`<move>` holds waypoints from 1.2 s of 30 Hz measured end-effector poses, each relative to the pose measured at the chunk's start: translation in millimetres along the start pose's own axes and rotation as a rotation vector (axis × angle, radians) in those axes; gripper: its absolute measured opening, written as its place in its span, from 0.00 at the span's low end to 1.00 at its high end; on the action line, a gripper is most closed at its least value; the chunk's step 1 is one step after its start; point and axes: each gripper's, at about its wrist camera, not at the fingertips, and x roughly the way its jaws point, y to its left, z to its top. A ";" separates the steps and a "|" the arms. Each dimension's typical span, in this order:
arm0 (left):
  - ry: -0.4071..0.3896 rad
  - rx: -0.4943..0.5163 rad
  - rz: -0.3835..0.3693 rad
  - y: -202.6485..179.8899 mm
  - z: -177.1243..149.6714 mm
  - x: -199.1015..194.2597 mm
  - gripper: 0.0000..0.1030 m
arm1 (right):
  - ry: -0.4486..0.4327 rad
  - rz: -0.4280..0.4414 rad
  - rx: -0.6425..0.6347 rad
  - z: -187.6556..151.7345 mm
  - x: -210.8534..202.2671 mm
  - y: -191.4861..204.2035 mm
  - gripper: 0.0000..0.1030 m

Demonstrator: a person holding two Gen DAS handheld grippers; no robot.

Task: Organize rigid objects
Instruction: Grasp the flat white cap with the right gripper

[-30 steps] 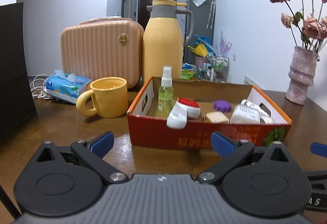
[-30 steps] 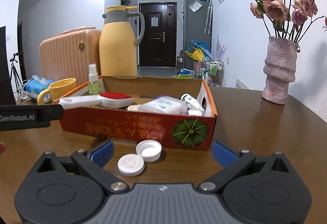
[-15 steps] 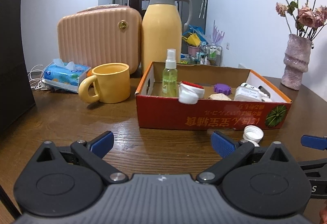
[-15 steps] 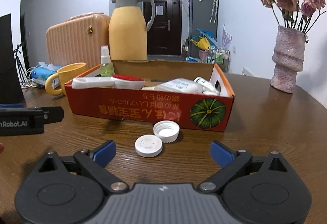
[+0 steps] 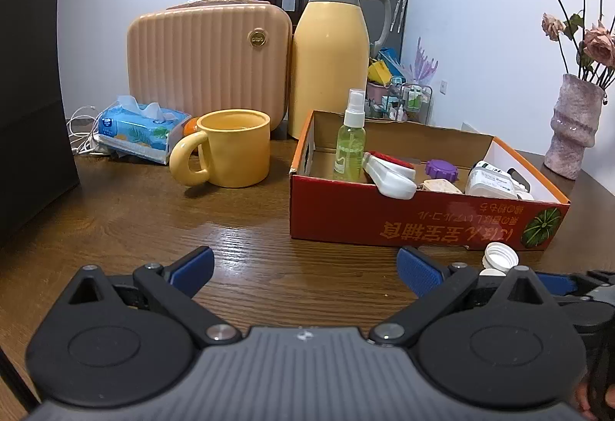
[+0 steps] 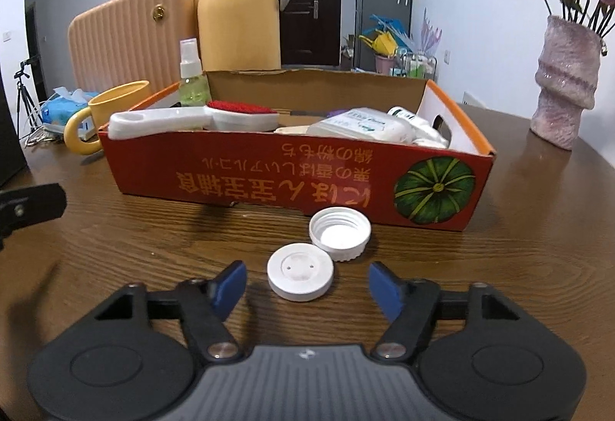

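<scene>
My left gripper [image 5: 303, 267] hangs spread wide over bare table [image 5: 153, 221] — nothing between its fingers. My right gripper [image 6: 303, 284] is closing on the flat white lid [image 6: 300, 277], pads not yet touching it; the ribbed cap [image 6: 340, 234] touches it — just before the red box [image 6: 292, 175].

Both wrist cameras look low across the brown wooden table [image 5: 153, 221], the right one nearer, sharing the red cardboard box [image 5: 384, 217] [image 6: 238, 175] and yellow thermos jug [image 5: 326, 56] [image 6: 238, 14] behind
</scene>
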 end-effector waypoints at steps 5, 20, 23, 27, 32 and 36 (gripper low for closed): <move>0.006 -0.009 -0.002 2.0 0.3 1.3 1.00 | 0.003 0.013 -0.024 -1.8 2.4 5.8 0.37; 0.009 -0.014 0.017 -0.6 -1.8 3.4 1.00 | -0.107 0.025 -0.032 -2.8 -22.6 -0.7 0.36; 0.005 -0.019 0.025 -1.3 -1.7 3.3 1.00 | -0.126 0.022 -0.020 -2.4 -27.4 -8.6 0.36; 0.002 -0.024 0.034 -3.8 -2.0 2.6 1.00 | -0.147 0.015 0.001 -1.3 -31.7 -22.9 0.36; 0.000 -0.018 0.030 -13.4 -2.1 2.5 1.00 | -0.165 0.003 0.029 0.0 -36.4 -41.9 0.36; 0.018 0.000 0.014 -27.0 -4.0 7.0 1.00 | -0.177 -0.009 0.050 0.3 -38.8 -57.7 0.36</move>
